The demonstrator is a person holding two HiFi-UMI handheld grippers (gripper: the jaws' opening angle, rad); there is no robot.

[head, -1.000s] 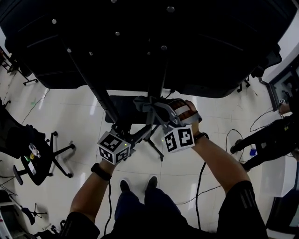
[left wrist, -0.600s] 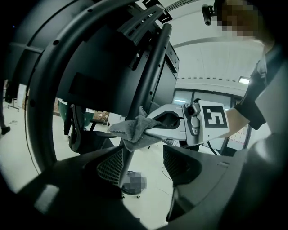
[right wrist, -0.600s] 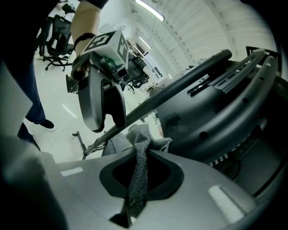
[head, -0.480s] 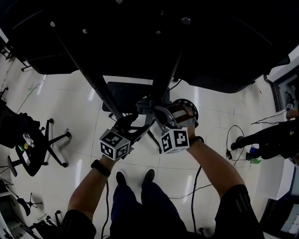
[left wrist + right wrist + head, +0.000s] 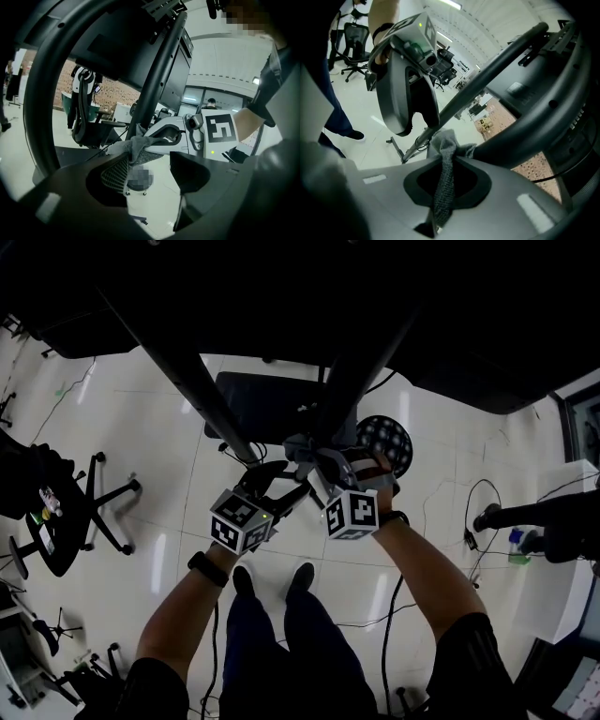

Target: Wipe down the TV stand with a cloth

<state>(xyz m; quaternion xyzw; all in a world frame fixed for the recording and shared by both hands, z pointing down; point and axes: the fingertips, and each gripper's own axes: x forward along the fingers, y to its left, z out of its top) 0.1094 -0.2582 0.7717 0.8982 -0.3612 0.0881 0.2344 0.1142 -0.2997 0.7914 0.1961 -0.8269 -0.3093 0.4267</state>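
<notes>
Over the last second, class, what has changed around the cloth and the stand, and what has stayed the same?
Both tools, with the cloth, appear to have slid along the stand's post toward the person's feet, away from the base plate. Unchanged: right tool shut on the cloth, left tool open beside it.

The person wears a dark short-sleeved top (image 5: 469,657), dark blue trousers (image 5: 281,643), black shoes (image 5: 302,576) and a black band on each wrist (image 5: 206,568), and the grey left gripper (image 5: 286,482) and grey right gripper (image 5: 305,454) each carry a white cube with black square markers (image 5: 242,521)
</notes>
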